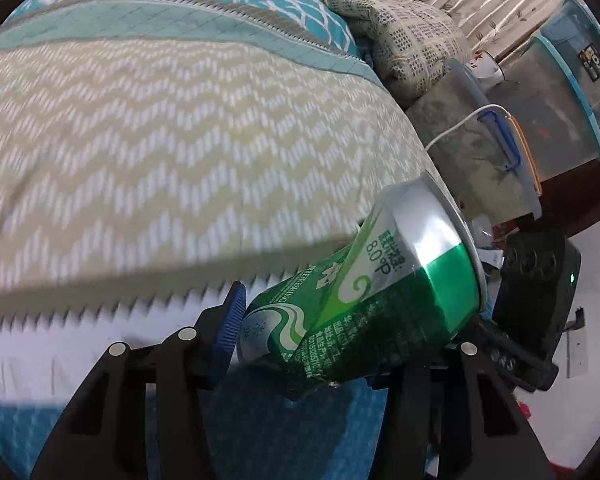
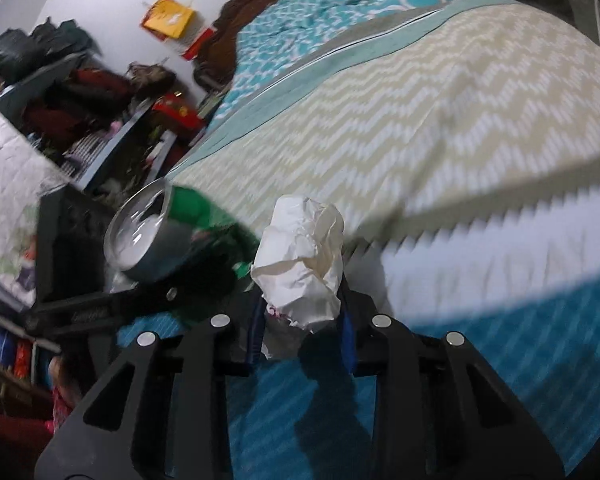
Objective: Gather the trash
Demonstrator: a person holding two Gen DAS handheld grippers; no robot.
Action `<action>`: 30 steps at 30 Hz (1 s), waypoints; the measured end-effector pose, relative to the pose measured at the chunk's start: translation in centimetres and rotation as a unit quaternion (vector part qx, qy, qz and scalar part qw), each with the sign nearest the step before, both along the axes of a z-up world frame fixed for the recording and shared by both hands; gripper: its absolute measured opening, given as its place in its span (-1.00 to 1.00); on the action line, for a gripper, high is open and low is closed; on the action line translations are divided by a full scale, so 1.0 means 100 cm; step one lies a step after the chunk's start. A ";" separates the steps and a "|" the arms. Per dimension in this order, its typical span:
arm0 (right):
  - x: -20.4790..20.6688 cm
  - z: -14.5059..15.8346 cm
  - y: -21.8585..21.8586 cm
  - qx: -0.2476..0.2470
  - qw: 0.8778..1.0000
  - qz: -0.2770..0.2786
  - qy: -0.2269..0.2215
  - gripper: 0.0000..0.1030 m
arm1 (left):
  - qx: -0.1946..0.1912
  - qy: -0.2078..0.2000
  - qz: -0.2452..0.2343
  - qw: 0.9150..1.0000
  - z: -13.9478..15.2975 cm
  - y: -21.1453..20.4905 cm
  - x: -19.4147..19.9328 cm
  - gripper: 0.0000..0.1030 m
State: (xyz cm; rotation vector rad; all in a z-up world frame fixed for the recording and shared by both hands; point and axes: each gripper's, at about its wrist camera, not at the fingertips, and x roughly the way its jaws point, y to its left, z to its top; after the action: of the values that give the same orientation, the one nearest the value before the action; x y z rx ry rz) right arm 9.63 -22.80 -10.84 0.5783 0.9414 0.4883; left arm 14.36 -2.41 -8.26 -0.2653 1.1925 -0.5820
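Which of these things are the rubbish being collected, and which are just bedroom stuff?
Job:
green can, clamped in left gripper
crumpled paper, clamped in right gripper

Lying about:
bedspread
pillow
plastic storage tubs
cluttered shelves

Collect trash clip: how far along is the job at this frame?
Done: both pickups. In hand: the left gripper is shut on a dented green can; the right gripper is shut on a paper wad, both above the bed. Left: dropping both off; no bin is visible.
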 end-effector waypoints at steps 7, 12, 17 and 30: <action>-0.065 0.007 0.011 -0.012 0.999 0.026 -0.020 -0.36 | -0.031 0.049 -0.007 0.998 -0.005 0.023 -0.050 -0.11; -0.103 0.004 0.003 -0.034 0.999 0.021 -0.014 -0.31 | -0.038 0.077 -0.046 0.995 -0.007 0.015 -0.082 -0.10; -0.138 0.005 -0.010 -0.071 0.997 -0.006 -0.015 0.32 | -0.006 0.066 -0.077 0.995 -0.004 -0.001 -0.105 0.02; -0.167 0.028 -0.004 -0.113 0.991 -0.017 -0.071 0.61 | 0.028 0.011 -0.061 0.998 0.013 -0.002 -0.114 0.36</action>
State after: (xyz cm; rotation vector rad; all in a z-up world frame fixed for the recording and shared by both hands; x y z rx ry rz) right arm -7.08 -23.25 -8.06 0.3496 0.8358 0.3818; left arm 2.93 -2.65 -6.99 -0.1533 1.2498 -0.6520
